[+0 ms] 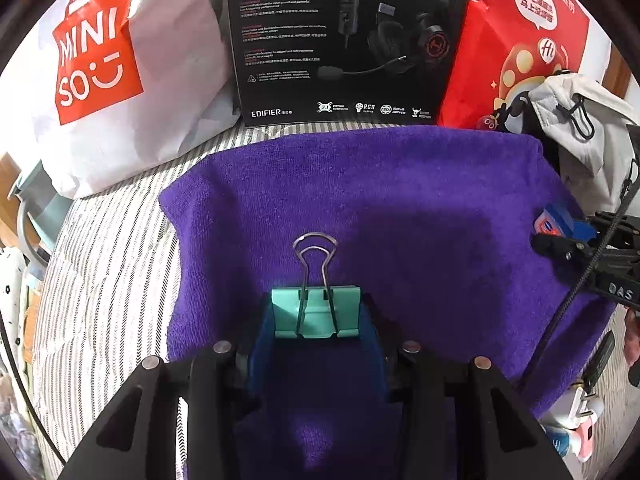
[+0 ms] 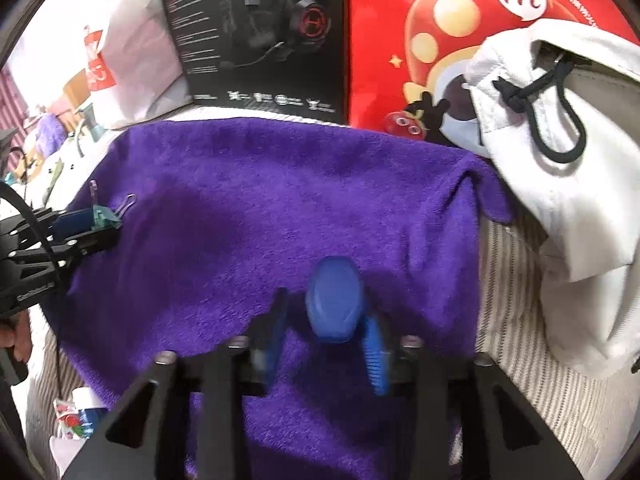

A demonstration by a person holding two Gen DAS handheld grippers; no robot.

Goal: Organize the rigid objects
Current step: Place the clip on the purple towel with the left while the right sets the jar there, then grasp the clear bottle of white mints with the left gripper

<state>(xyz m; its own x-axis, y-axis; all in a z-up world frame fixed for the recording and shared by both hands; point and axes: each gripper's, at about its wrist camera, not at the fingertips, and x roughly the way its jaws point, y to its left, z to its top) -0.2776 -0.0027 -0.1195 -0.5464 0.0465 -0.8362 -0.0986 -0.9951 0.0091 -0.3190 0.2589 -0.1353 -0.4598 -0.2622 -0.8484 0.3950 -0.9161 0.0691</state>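
Note:
A teal binder clip (image 1: 316, 314) with silver wire handles sits between the blue pads of my left gripper (image 1: 316, 332), which is shut on it above a purple towel (image 1: 400, 200). In the right wrist view the same clip (image 2: 105, 218) shows at the tip of the left gripper (image 2: 100, 228), over the towel's left edge. My right gripper (image 2: 326, 320) is shut on a small blue-capped container (image 2: 336, 304) over the towel's (image 2: 280, 184) front middle. In the left wrist view that container (image 1: 558, 222) shows an orange and white label at the right gripper's (image 1: 560, 236) tip.
Behind the towel stand a white Miniso bag (image 1: 100, 80), a black headset box (image 1: 344, 40) and a red mushroom-print box (image 1: 520, 40). A white drawstring pouch (image 2: 560, 160) lies at the right. The towel rests on striped bedding (image 1: 108, 264). Small clutter lies at the lower left (image 2: 80, 416).

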